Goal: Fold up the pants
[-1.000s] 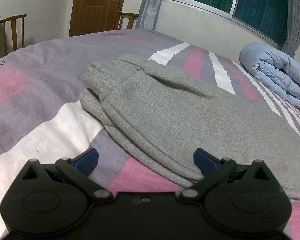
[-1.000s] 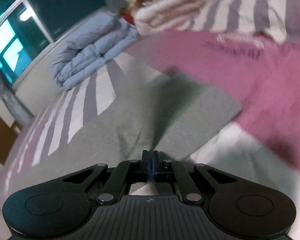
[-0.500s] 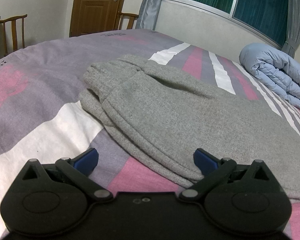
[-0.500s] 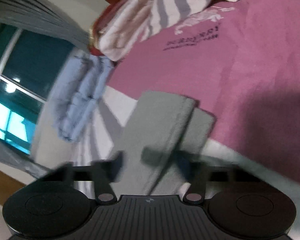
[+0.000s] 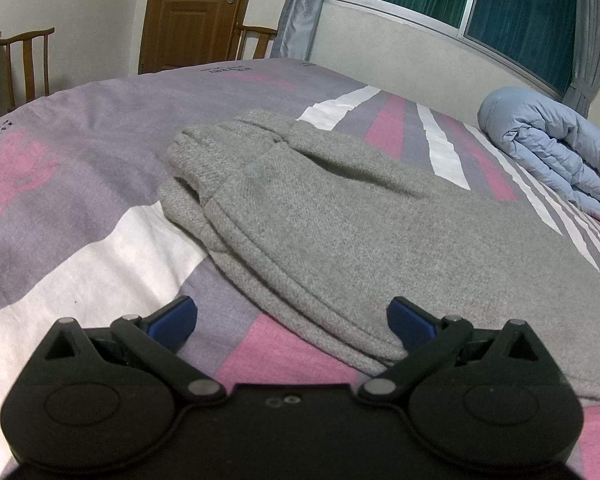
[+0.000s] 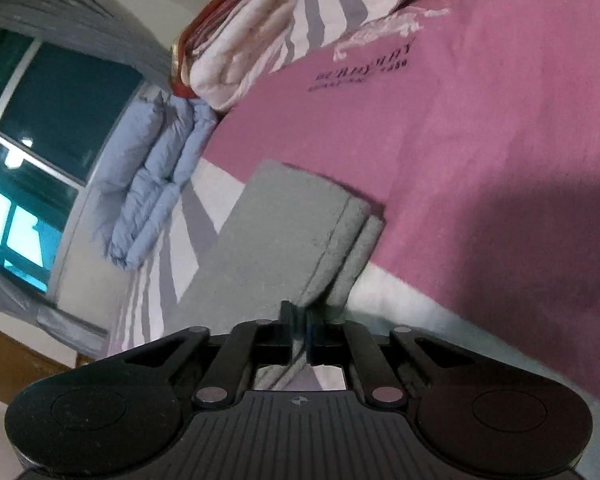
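Note:
The grey pants lie flat on the striped bed, waistband end bunched at the far left in the left wrist view. My left gripper is open and empty, just above the near hem edge of the pants. In the right wrist view the leg end of the pants lies with two layers stacked on the pink part of the bedsheet. My right gripper is shut on the near edge of that grey cloth.
A folded light-blue duvet lies by the window wall, and shows in the right wrist view. Striped and white bedding is piled at the head of the bed. Wooden chairs and a door stand beyond the bed.
My right gripper opened half a second ago, swung toward the leg end and has shut again on the pants' edge. My left gripper has stayed still and open.

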{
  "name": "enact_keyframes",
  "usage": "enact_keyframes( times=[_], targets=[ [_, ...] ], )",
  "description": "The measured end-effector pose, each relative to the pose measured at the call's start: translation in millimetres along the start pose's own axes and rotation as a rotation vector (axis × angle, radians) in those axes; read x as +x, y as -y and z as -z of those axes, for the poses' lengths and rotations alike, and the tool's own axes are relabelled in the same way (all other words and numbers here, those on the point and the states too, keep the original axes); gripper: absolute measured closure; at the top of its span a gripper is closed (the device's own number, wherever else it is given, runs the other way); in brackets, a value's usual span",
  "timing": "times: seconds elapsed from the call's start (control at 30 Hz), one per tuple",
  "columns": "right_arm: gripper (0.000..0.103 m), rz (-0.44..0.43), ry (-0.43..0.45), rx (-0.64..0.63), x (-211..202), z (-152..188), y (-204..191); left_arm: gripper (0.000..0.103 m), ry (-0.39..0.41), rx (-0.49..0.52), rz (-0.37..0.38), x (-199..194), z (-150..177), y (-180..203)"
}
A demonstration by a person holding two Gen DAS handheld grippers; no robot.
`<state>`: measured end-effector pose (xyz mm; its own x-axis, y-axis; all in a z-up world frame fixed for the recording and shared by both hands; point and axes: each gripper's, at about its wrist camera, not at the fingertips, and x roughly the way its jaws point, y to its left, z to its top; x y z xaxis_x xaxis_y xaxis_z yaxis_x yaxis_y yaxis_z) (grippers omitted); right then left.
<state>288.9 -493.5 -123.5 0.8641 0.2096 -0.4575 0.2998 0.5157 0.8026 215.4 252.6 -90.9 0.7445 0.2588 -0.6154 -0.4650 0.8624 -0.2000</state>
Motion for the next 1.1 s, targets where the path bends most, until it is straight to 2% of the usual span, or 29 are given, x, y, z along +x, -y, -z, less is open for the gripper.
enact_keyframes(
  times=[0.03, 0.07, 0.1, 0.13, 0.17, 0.3, 0.47, 0.5, 0.53, 0.57, 0.63, 0.7, 0.73, 0.8, 0.83, 0.9, 0.93, 0.97, 1.0, 1.07, 1.1],
  targets=[
    [0.092, -0.023, 0.017, 0.0, -7.3, -0.1, -0.4, 0.006, 0.002, 0.0, -0.001, -0.2, 0.3, 0.4],
    [0.074, -0.024, 0.044, -0.004, -17.9, 0.7, 0.1, 0.006, 0.002, 0.0, 0.0, -0.1, 0.1, 0.2],
    [0.061, -0.026, 0.075, 0.003, -27.9, 1.6, 3.4, 0.006, 0.003, 0.0, 0.0, -0.2, 0.2, 0.3],
    [0.043, -0.036, 0.104, 0.025, -36.8, 2.0, 9.4, 0.006, 0.005, 0.001, -0.001, -0.2, 0.1, 0.5],
    [0.042, -0.043, 0.117, 0.051, -43.1, 2.0, 16.8, 0.006, 0.006, 0.001, -0.002, -0.4, 0.2, 0.8],
    [0.042, -0.065, 0.069, 0.108, -36.1, -5.3, 27.0, 0.006, 0.007, 0.002, -0.003, -0.5, 0.7, 1.1],
    [0.043, 0.006, -0.023, -0.018, -1.3, -14.8, 1.4, 0.006, 0.008, 0.002, -0.004, -0.6, 0.9, 0.6],
    [0.05, 0.032, -0.031, -0.064, 4.8, -15.7, -6.3, 0.006, 0.008, 0.002, -0.004, -0.6, 0.9, 0.6],
    [0.094, 0.069, -0.04, -0.117, 9.7, -16.6, -13.0, 0.006, 0.008, 0.002, -0.003, -0.5, 0.8, 0.4],
    [0.095, 0.071, -0.043, -0.147, 11.0, -18.6, -17.5, 0.006, 0.008, 0.002, -0.003, -0.5, 0.8, 0.4],
    [0.095, -0.005, 0.02, -0.187, -2.8, -23.2, -27.8, 0.006, 0.009, 0.001, -0.002, -0.8, 0.8, 0.1],
    [0.095, -0.033, 0.083, -0.269, -17.0, -21.3, -40.5, 0.006, 0.01, 0.001, -0.002, -1.2, 1.3, 0.2],
    [0.095, -0.038, 0.094, -0.258, -17.9, -19.9, -38.4, 0.006, 0.011, 0.001, -0.002, -1.2, 1.5, 0.2],
    [0.094, 0.044, 0.066, -0.214, -2.1, -14.4, -20.1, 0.006, 0.012, 0.001, -0.003, -1.3, 2.3, 0.6],
    [0.092, 0.107, 0.01, -0.169, 14.2, -8.3, -4.8, 0.006, 0.012, 0.0, -0.004, -1.7, 2.4, 0.7],
    [0.091, 0.062, 0.016, -0.083, 9.7, -2.7, 14.4, 0.006, 0.013, -0.003, -0.002, -2.4, 2.7, 0.6],
    [0.084, 0.07, 0.02, -0.069, 1.3, -0.9, 11.3, 0.006, 0.015, -0.006, 0.0, -2.9, 3.1, 0.4],
    [0.075, 0.089, 0.044, -0.077, -9.4, 2.7, 6.3, 0.006, 0.017, -0.008, 0.002, -3.5, 3.6, 0.3],
    [0.073, 0.115, 0.1, -0.102, -25.0, 9.5, -0.9, 0.006, 0.022, -0.013, 0.007, -4.2, 3.8, -0.6],
    [0.071, 0.125, 0.204, -0.154, -57.3, 29.3, -12.8, 0.006, 0.044, -0.028, 0.017, -9.0, 4.9, -3.6],
    [0.071, 0.107, 0.217, -0.172, -67.4, 39.8, -16.0, 0.006, 0.059, -0.037, 0.021, -13.0, 5.2, -5.2]
  ],
)
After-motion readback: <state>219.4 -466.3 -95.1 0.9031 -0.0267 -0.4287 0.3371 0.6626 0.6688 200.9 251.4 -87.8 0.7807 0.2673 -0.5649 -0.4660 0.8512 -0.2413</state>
